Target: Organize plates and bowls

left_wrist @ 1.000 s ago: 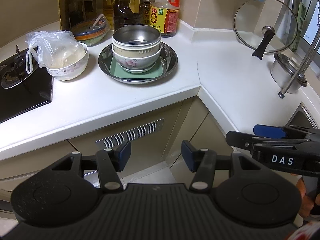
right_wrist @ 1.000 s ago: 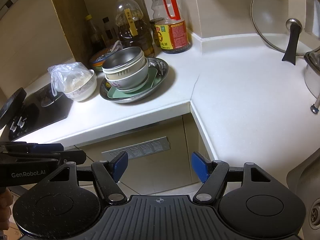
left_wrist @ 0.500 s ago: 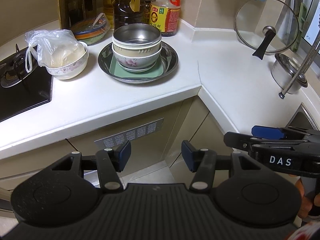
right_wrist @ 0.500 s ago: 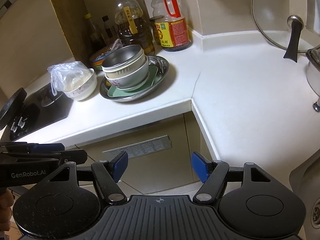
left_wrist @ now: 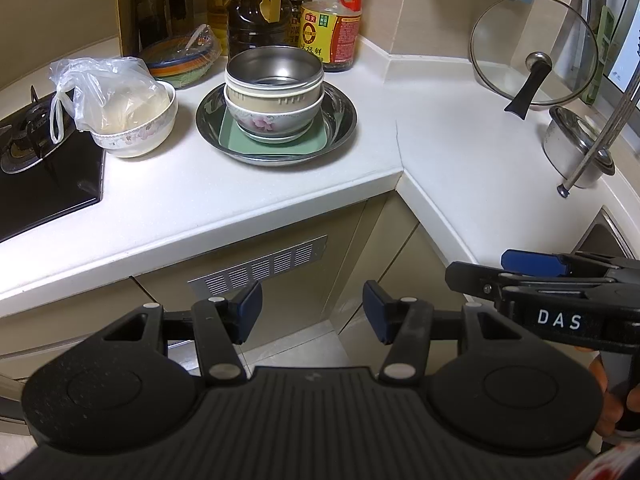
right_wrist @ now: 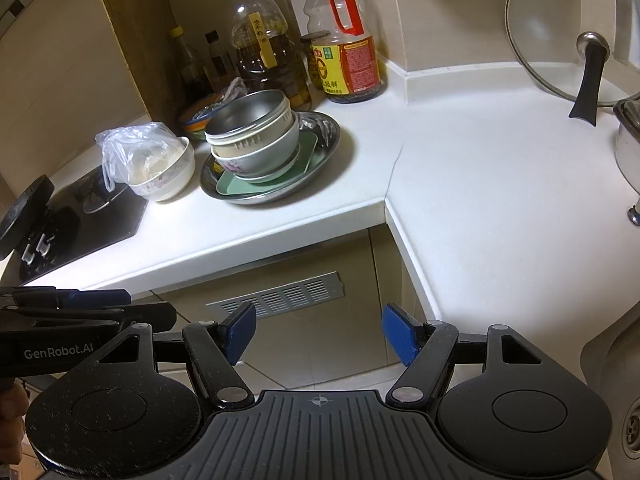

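A stack stands on the white counter: a steel bowl (left_wrist: 274,68) sits in a cream bowl, in a floral ceramic bowl (left_wrist: 273,120), on a green square plate (left_wrist: 240,142), in a wide steel dish (left_wrist: 344,114). The stack shows in the right wrist view too (right_wrist: 256,136). My left gripper (left_wrist: 312,312) is open and empty, held off the counter's front edge above the cabinet. My right gripper (right_wrist: 319,334) is open and empty, also in front of the counter, beside the left one.
A floral bowl with a plastic bag (left_wrist: 132,120) stands left of the stack, by the black gas hob (left_wrist: 36,184). Oil and sauce bottles (left_wrist: 332,12) line the back wall. A glass lid (left_wrist: 532,52) and a steel pot (left_wrist: 576,148) stand at right near the sink.
Both grippers have drifted slightly toward the counter; the view shifts a little. The stack has not moved and both jaws stay open.
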Demonstrator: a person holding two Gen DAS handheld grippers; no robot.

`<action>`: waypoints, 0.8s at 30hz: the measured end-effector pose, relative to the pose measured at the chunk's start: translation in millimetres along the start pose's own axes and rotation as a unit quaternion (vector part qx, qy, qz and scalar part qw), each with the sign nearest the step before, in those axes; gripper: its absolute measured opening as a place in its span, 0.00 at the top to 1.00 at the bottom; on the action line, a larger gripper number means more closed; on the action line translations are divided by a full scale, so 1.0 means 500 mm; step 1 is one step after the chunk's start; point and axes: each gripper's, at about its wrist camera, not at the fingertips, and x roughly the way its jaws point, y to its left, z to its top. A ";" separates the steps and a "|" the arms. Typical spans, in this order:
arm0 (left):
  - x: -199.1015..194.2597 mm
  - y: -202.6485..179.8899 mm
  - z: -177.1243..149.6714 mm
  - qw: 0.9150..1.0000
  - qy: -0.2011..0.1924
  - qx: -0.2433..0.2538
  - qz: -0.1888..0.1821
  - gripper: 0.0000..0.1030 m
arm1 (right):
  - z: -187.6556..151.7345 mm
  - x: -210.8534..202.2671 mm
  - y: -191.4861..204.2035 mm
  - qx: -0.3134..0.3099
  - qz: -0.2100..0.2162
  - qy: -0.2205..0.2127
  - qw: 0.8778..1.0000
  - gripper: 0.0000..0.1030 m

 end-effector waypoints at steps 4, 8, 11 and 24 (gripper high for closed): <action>0.000 0.001 0.001 1.000 0.001 -0.001 0.000 0.49 | 0.000 0.000 -0.001 -0.001 0.000 0.000 1.000 0.32; 0.000 0.001 0.001 1.000 0.001 -0.001 0.000 0.49 | 0.000 0.002 0.004 -0.001 0.000 0.000 1.000 0.32; 0.000 0.001 0.001 1.000 0.000 -0.001 0.000 0.48 | 0.000 0.003 0.006 -0.001 0.000 -0.001 1.000 0.32; -0.001 0.003 0.002 1.000 0.001 -0.001 0.000 0.49 | 0.001 0.004 0.008 -0.001 0.000 -0.001 1.000 0.32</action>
